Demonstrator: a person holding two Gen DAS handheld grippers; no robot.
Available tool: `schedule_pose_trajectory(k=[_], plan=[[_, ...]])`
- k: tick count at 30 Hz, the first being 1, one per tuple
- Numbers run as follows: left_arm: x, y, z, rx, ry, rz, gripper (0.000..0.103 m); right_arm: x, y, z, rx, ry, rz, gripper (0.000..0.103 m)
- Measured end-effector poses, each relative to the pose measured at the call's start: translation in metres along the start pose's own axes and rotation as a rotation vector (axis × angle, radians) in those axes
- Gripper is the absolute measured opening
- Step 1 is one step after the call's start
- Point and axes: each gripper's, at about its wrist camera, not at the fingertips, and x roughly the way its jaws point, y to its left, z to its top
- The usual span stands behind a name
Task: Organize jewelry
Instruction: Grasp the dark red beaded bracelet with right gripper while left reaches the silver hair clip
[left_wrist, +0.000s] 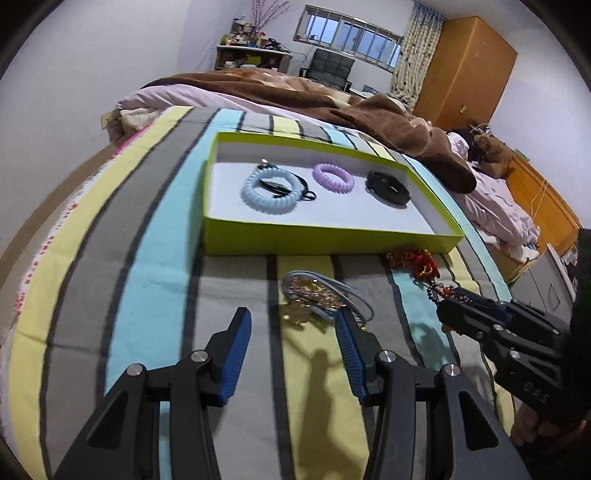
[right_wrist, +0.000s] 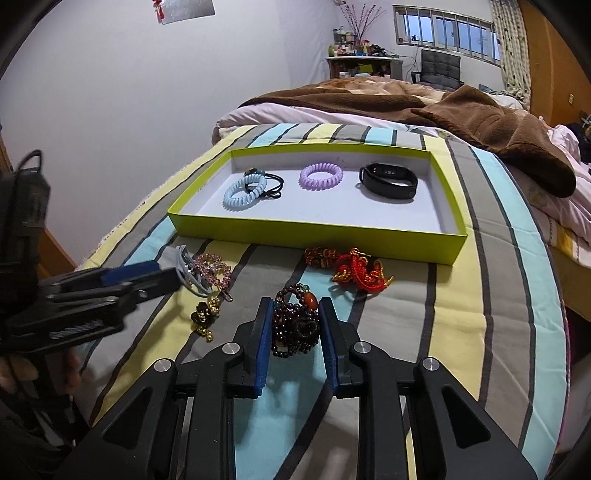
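- Your right gripper (right_wrist: 291, 321) had its blue-padded jaws partly open around the dark beaded bracelet (right_wrist: 295, 325), one pad on each side; whether the pads actually pressed the beads could not be told.
- That bracelet was a bunched coil of small dark-red beads with one large amber bead and a couple of teal ones at its 1 o'clock edge, lying on the striped bedspread (right_wrist: 480, 295).
- Your left gripper (left_wrist: 293, 321) had its jaws wide open and held nothing, its tips just short of a pile at 12 o'clock: a sparkly pink hair clip (left_wrist: 314, 293) on a grey cord (left_wrist: 354, 295), with a small gold charm (left_wrist: 299, 315) below.
- At 1 o'clock from the bracelet, a red-and-gold knotted ornament (right_wrist: 354, 271) lay just beside the near wall of the lime-green tray (right_wrist: 314, 230).
- In the tray, left to right, well apart: a pale-blue coil hair tie (right_wrist: 243, 195) overlapping a black elastic (right_wrist: 273, 186), a lilac coil hair tie (right_wrist: 320, 176), and a black fitness band (right_wrist: 389, 181).
- In the left wrist view the bracelet was almost wholly hidden behind your right gripper; only a few beads showed.
- The clip and cord were partly covered by your left gripper in the right wrist view, and the pile's details were blurred.
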Motion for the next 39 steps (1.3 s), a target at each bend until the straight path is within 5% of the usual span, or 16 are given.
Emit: schedule_pose_trajectory(k=[10, 18, 39], plan=[[0.010, -0.009, 0.005, 0.032, 0.000, 0.038, 0.048, -0.006, -0.006, 0.000, 0.011, -0.013, 0.005, 0.025], [0.012, -0.013, 0.006, 0.061, 0.002, 0.065, 0.018, -0.009, -0.008, 0.000, 0.018, -0.017, 0.003, 0.025], [-0.021, -0.005, 0.012, 0.055, -0.052, 0.071, 0.018, -0.021, -0.011, 0.004, 0.032, -0.049, 0.007, 0.025]])
